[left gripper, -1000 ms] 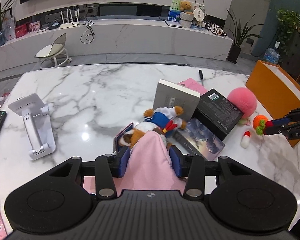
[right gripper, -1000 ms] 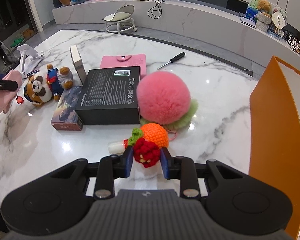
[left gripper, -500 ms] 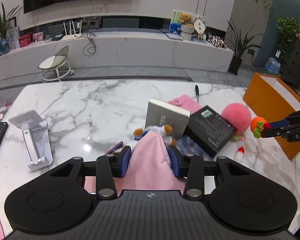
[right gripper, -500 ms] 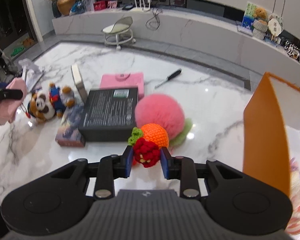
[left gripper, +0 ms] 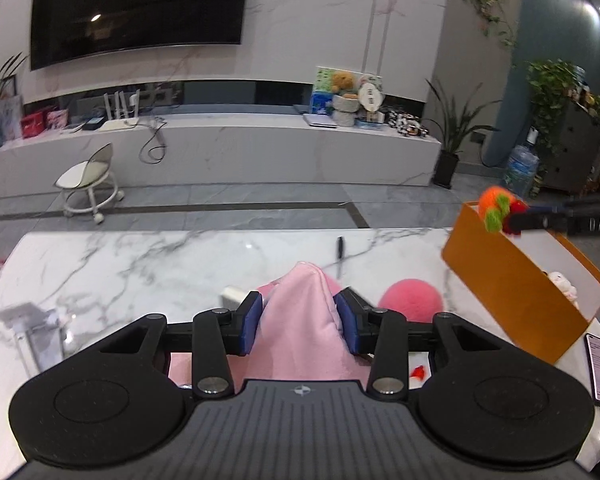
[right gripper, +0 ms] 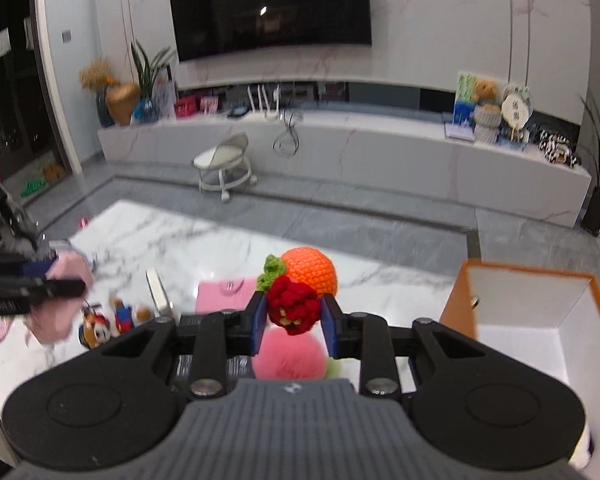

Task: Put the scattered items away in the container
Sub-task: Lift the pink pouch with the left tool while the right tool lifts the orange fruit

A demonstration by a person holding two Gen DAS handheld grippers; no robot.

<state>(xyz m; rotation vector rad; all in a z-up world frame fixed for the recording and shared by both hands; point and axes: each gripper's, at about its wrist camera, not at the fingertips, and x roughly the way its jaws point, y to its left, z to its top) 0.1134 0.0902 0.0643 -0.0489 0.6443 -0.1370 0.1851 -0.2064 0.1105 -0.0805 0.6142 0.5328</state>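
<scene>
I'm carrying both loads: my right gripper [right gripper: 293, 322] clamped on the crochet fruit [right gripper: 300, 286], left gripper [left gripper: 299, 322] on pink cloth [left gripper: 302, 316]. Next: over the orange box [right gripper: 540, 320] (right of tabletop), release.

Your pink cloth [left gripper: 300, 320] hides the middle of the marble table [left gripper: 140, 264] in the left wrist view; of the white box [left gripper: 231, 294] you see only a corner. The phone stand [left gripper: 32, 320] is smeared by blur. The orange box [left gripper: 512, 288] runs off the right edge, and something pale [left gripper: 562, 284] inside it is too small to name. In the right wrist view the pink pompom [right gripper: 288, 354] sits half behind your gripper body, and the small plush toy [right gripper: 112, 320] is too blurred to make out.
</scene>
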